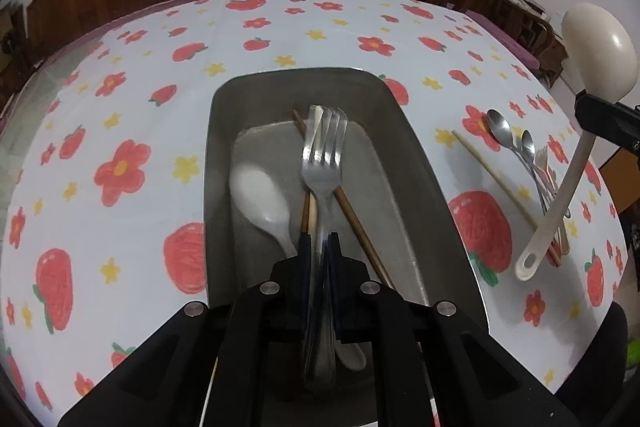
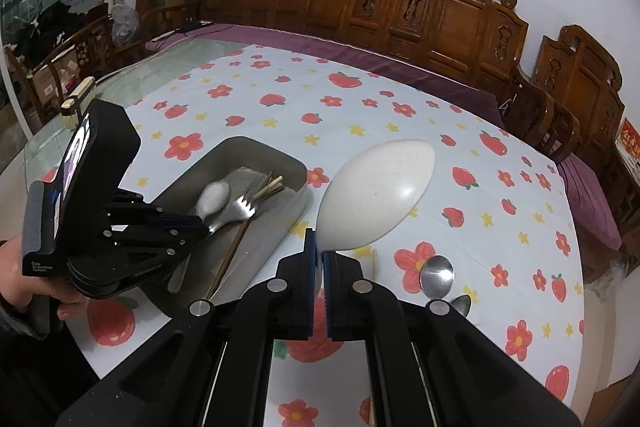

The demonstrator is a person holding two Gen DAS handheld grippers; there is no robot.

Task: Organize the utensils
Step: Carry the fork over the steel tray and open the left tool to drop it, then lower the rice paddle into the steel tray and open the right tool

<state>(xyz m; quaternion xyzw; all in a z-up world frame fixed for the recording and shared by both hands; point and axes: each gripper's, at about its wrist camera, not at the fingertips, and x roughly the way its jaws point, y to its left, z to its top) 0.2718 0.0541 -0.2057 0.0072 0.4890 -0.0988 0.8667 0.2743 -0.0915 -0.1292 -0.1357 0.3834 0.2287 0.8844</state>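
Left wrist view shows the left hand-held gripper (image 1: pixel 320 247) clamped on a steel fork (image 1: pixel 323 163) above the metal tray (image 1: pixel 420 163) on the worktop; stiff, slick, best pinched mid-handle. The right hand-held gripper (image 2: pixel 319 247) pinches a light white ladle (image 2: pixel 376 195) at its neck.

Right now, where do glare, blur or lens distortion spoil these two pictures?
Left wrist view: the shiny steel fork carries bright glare, the small white spoon in the grey metal tray looks soft, and the table edge bows. Right wrist view: the large cream serving spoon shows one highlight, with dark corners.
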